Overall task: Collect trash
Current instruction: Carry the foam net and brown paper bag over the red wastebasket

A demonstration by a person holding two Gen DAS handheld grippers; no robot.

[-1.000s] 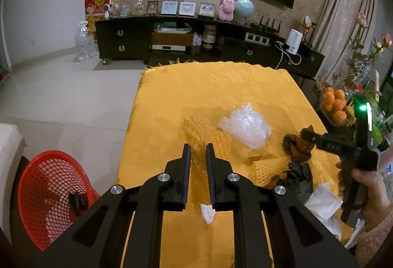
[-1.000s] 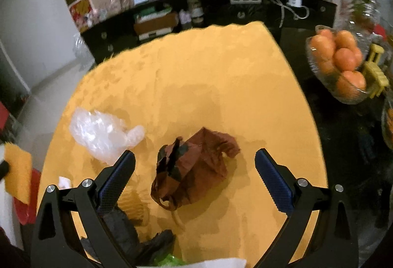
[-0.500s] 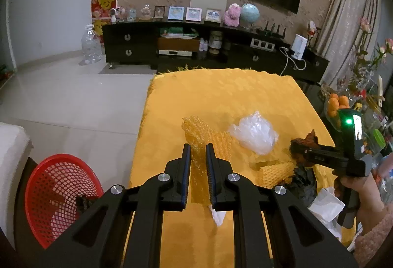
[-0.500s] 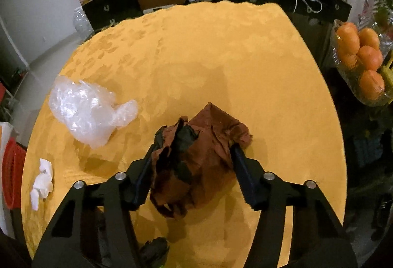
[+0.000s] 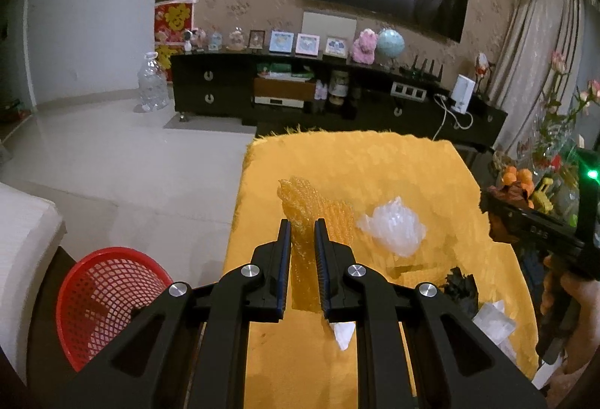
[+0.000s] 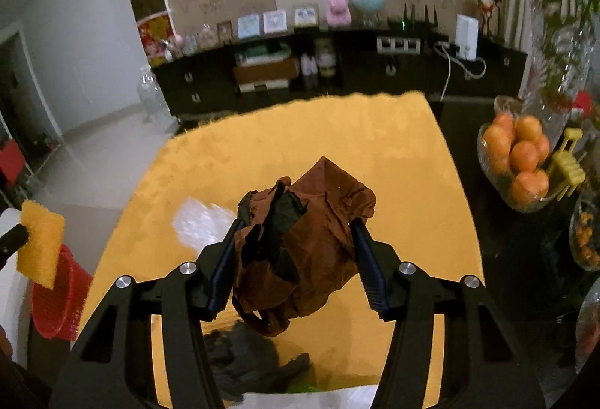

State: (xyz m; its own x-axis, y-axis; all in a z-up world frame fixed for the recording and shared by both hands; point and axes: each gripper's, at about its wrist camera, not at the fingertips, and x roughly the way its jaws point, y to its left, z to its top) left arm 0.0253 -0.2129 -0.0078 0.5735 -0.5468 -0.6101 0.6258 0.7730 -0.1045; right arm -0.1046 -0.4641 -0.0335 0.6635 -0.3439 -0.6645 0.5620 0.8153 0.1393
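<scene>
Two grippers, two pieces of trash held above one yellow table

One red basket sits lower left; my right gripper clamps one brown bag at centre; my left gripper pinches one orange foam net.

Bare floor by red basket, fruit bowl crowds tbl's rt edge
</scene>
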